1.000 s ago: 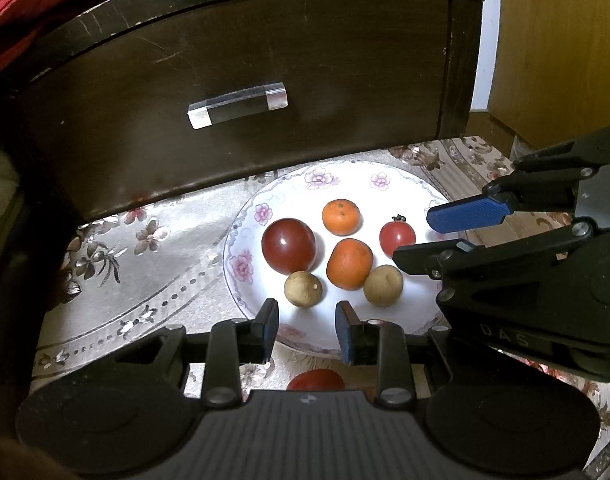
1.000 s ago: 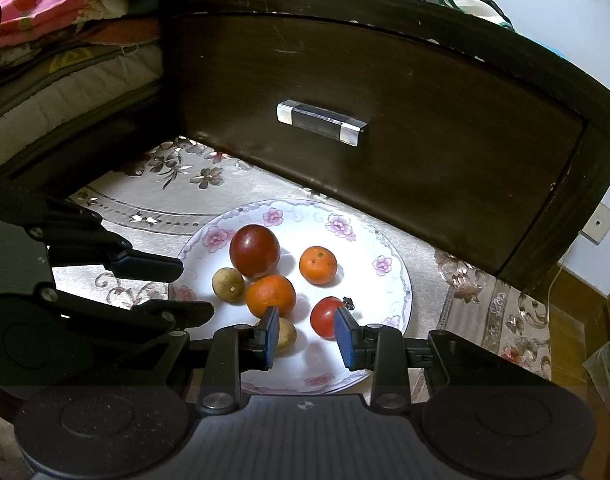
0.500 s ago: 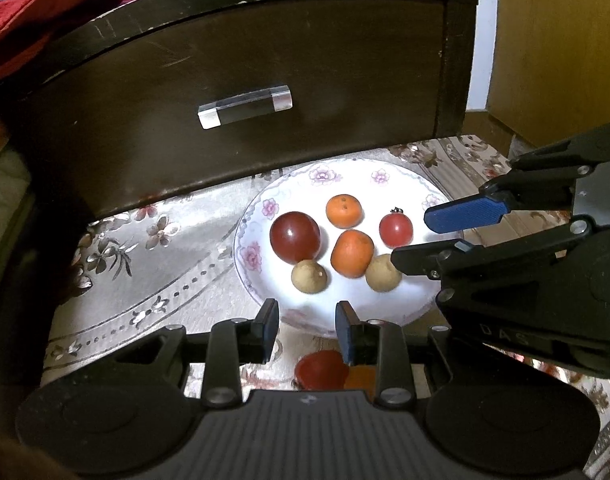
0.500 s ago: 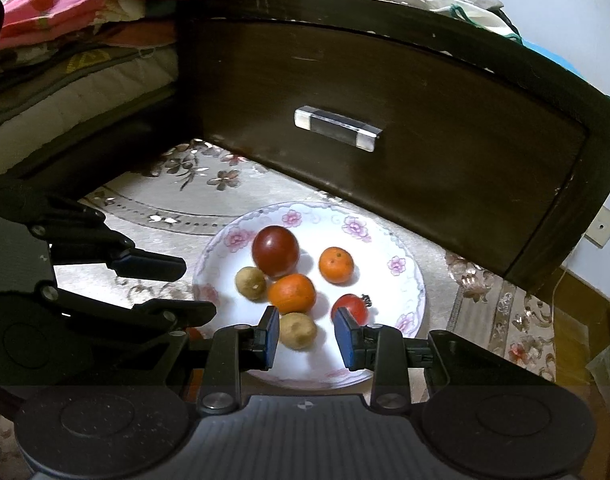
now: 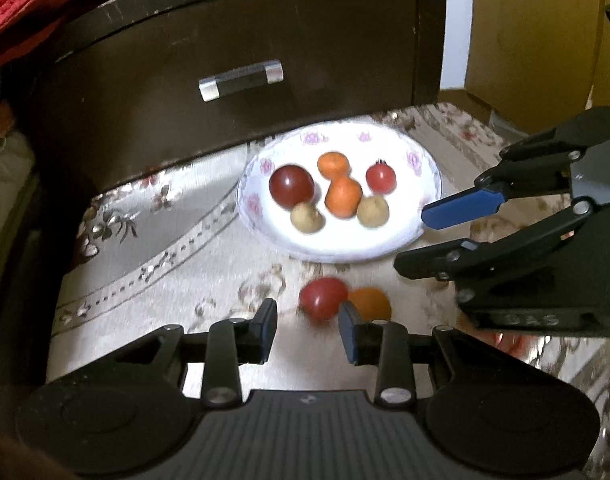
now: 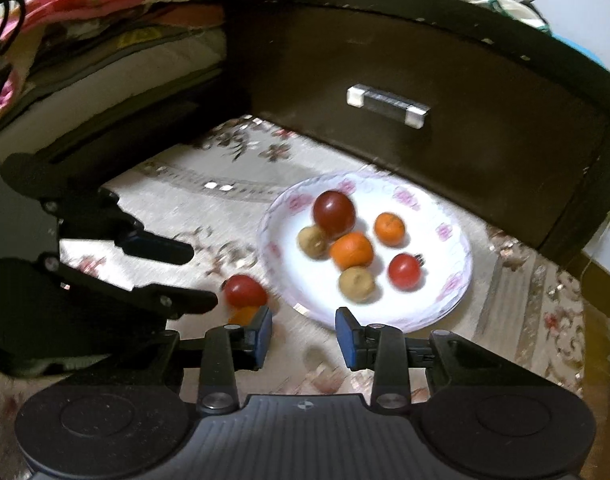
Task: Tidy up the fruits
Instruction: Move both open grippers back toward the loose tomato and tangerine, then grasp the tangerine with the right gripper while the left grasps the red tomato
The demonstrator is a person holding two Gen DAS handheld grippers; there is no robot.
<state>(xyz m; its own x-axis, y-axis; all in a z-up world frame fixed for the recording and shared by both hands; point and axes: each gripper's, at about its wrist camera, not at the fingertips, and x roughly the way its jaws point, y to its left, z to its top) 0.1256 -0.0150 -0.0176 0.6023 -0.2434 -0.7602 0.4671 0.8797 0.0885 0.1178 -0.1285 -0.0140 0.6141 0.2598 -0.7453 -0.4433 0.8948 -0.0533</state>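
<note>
Through my left wrist camera, my left gripper [image 5: 307, 330] sits at the bottom centre of the frame with its blue pads spread and nothing between them. Just above the gap, a red tomato [image 5: 322, 298] and an orange fruit [image 5: 368, 303] lie touching on the floral cloth [image 5: 153, 240], outside the plate. The white flowered plate [image 5: 423, 168] sits at centre, holding a dark red fruit [image 5: 291, 185], two oranges, a small red tomato [image 5: 380, 177] and two tan fruits. My right gripper [image 5: 421, 236] reaches in from the right edge, jaws apart, empty. Behind stands a dark drawer front [image 5: 233, 60]. Through my right wrist camera, my right gripper [image 6: 303, 336] is at bottom centre, pads spread, holding nothing. The plate [image 6: 457, 280] lies right of centre; the loose red tomato [image 6: 245, 291] rests left of it, beside my left gripper [image 6: 203, 276] at mid-left.
</note>
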